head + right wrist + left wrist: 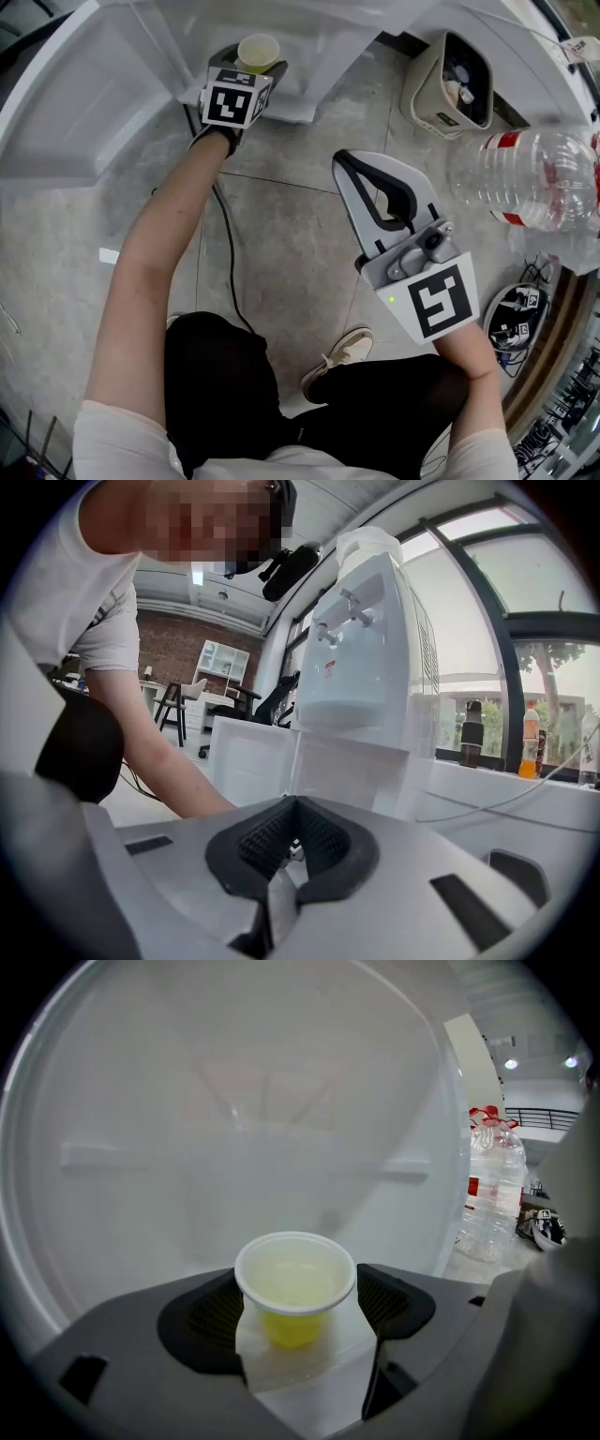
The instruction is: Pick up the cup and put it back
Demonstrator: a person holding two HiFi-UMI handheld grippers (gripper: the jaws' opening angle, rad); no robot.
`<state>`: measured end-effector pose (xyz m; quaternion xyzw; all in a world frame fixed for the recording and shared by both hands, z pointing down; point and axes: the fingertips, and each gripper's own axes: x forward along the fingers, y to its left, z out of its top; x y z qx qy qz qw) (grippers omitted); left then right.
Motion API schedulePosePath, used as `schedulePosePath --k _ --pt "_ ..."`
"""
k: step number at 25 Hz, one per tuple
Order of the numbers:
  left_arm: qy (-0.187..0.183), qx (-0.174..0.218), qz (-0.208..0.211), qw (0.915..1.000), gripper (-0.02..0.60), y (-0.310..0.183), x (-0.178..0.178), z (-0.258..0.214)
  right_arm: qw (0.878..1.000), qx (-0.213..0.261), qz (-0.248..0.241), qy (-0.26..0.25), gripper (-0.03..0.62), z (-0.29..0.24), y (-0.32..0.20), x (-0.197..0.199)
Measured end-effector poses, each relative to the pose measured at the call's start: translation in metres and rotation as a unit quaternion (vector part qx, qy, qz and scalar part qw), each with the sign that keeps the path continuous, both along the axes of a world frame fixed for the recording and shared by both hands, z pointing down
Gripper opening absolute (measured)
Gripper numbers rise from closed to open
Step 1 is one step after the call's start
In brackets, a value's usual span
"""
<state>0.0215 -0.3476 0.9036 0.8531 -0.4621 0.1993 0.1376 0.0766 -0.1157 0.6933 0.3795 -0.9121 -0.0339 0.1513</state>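
A small white cup (258,52) with a yellow lower half (294,1283) stands upright on the white ledge (309,1382) of the water dispenser. My left gripper (254,62) reaches up to it and is open. Its two dark pads (211,1321) stand on either side of the cup, a narrow gap showing on the right side. In the middle of the head view my right gripper (345,161) hangs over the tiled floor. Its jaws are shut together with nothing between them (292,808).
A large clear water bottle (534,178) with a red label lies at the right. A beige bin (455,84) stands at the upper right. A black cable (225,253) runs across the floor tiles. The white dispenser (366,639) is ahead of the right gripper.
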Motion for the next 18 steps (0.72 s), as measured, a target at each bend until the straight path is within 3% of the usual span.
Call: schedulePosePath --k 18 --pt "0.012 0.042 0.013 0.9990 0.324 0.017 -0.003 -0.028 1.000 0.007 -0.018 -0.009 0.020 -0.005 0.013 -0.011"
